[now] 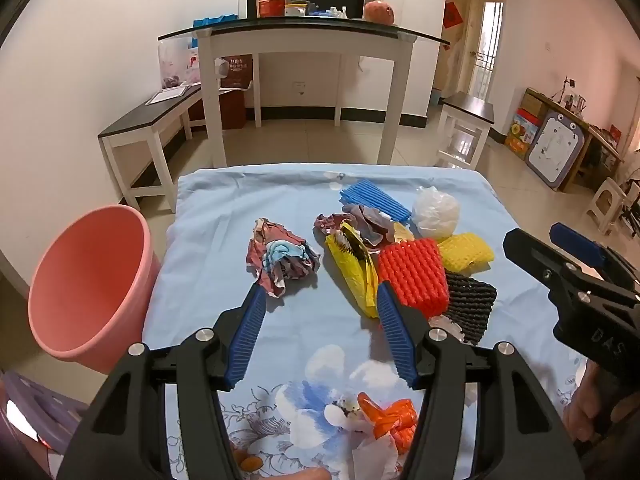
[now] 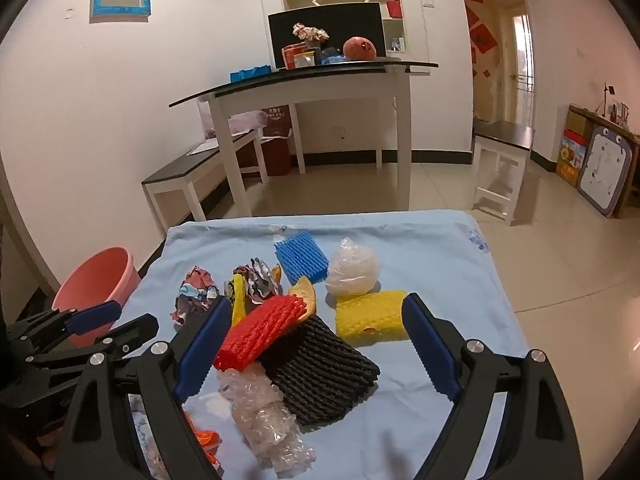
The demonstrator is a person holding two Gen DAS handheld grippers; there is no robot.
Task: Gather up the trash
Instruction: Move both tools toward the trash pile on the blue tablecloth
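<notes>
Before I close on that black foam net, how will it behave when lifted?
The black foam net looks like open mesh sleeve, so probably very light and squashy under the pads. It lies flat and limp, so likely floppy. The red foam net overlaps its edge and may drag along.

Both cams ride the grippers, angled down over the blue cloth (image 1: 224,216) from close up — left one sits further left, bucket (image 1: 88,280) big beside it. Both share the trash pile (image 2: 304,320), white table (image 2: 312,80) and back wall.
</notes>
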